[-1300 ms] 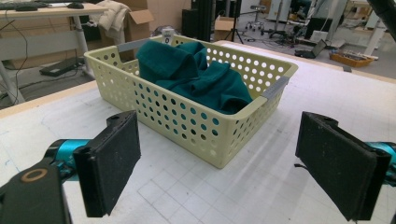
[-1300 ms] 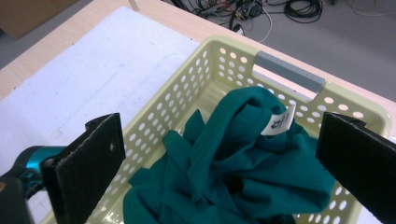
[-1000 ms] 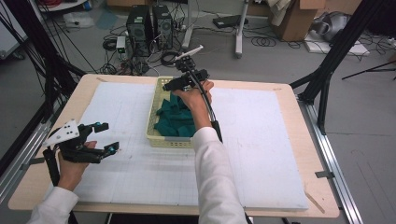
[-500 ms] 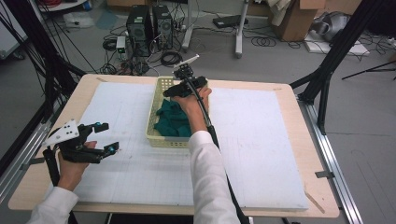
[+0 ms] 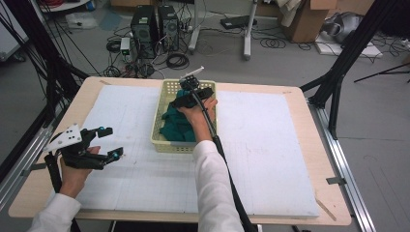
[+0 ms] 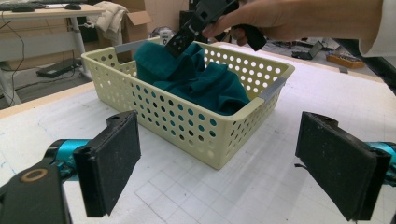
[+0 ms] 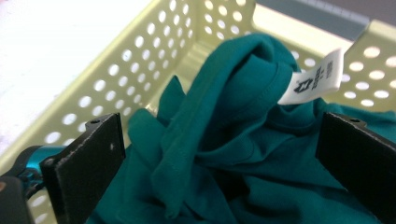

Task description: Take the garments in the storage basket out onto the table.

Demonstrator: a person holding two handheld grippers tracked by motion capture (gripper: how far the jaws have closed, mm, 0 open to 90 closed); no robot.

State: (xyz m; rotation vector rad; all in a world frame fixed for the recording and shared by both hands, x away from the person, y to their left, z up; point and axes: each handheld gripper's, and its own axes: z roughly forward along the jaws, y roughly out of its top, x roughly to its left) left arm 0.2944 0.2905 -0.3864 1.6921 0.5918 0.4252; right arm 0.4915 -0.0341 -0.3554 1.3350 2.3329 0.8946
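Reaching into the yellow perforated basket [image 5: 167, 140], the right gripper [image 7: 219, 154] spreads its 2 jaws wide around the crumpled teal garment [image 7: 243, 154], gripping nothing. Closing on just 1 loose fold could let it slip. The left gripper [image 5: 102, 143] hangs open, empty.

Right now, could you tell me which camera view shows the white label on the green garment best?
The right gripper view: the white label sits close up on a raised fold of the green garment, its dark print visible though unreadable. The left gripper view shows the garment in the basket, but no label can be made out. The high view is too distant to show it.
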